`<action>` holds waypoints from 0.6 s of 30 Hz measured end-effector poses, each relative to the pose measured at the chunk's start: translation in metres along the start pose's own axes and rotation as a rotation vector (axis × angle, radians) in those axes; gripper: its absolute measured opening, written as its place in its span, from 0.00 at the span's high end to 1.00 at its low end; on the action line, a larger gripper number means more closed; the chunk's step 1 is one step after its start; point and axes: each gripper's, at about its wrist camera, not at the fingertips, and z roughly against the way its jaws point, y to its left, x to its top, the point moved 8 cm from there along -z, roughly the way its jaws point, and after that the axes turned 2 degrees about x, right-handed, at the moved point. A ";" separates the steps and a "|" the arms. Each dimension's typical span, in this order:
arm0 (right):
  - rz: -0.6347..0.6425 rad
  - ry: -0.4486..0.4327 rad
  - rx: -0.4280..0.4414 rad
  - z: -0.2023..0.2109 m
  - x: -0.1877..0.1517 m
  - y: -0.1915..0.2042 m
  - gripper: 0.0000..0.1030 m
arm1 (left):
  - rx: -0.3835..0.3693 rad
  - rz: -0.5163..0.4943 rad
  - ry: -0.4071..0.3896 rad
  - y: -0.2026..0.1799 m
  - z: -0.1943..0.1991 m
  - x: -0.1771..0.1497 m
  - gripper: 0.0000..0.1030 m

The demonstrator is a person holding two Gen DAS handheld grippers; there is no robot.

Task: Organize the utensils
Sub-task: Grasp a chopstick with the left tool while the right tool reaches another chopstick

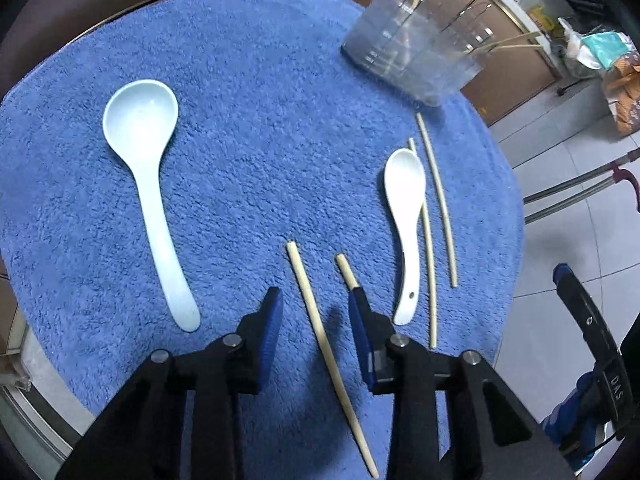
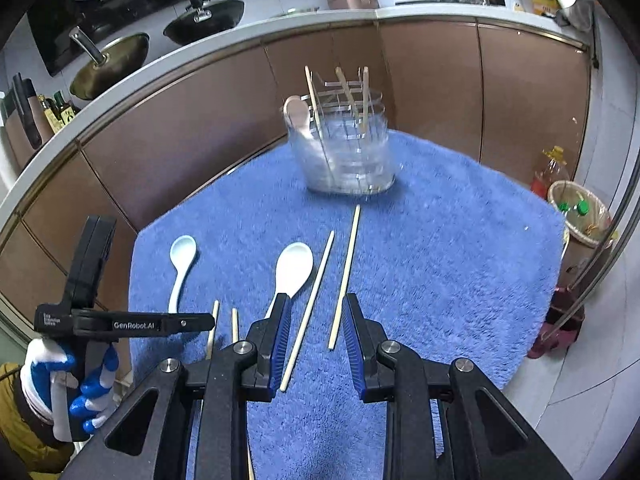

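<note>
The job is part done. The clear plastic holder point(image 2: 342, 152), standing near the far edge of the bench point(image 2: 460, 248) on its blue towel, already has a spoon and at least three chopsticks upright in it. Six pieces are left lying flat on the towel: the large pale-blue ladle spoon point(image 1: 148, 184) toward the left edge, the white soup spoon point(image 1: 406, 216) nearer the middle, two long chopsticks point(image 2: 347, 268) beside that spoon on its right, and two more chopsticks point(image 1: 324, 340) toward the near edge. The left tongs point(image 1: 316, 312) hover low with one near chopstick between the jaws; the jaws stand half apart, and the pads do not press on it as far as the view shows; the second stick's end shows just at the right finger. The right tongs point(image 2: 316, 320) stand narrowly apart, empty, over the two long chopsticks, one stick between the jaws untouched. So roughly half the utensils, by my count, are not yet in the holder.
</note>
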 end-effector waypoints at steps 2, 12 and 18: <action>-0.004 0.014 0.004 -0.006 -0.003 -0.002 0.76 | 0.016 -0.007 0.005 0.000 -0.005 0.000 0.73; 0.027 0.088 0.031 -0.031 -0.012 0.014 0.76 | 0.051 -0.024 -0.042 0.006 -0.004 -0.001 0.90; 0.073 0.127 0.040 -0.042 -0.016 0.027 0.76 | 0.032 -0.027 -0.071 0.004 0.001 -0.009 0.94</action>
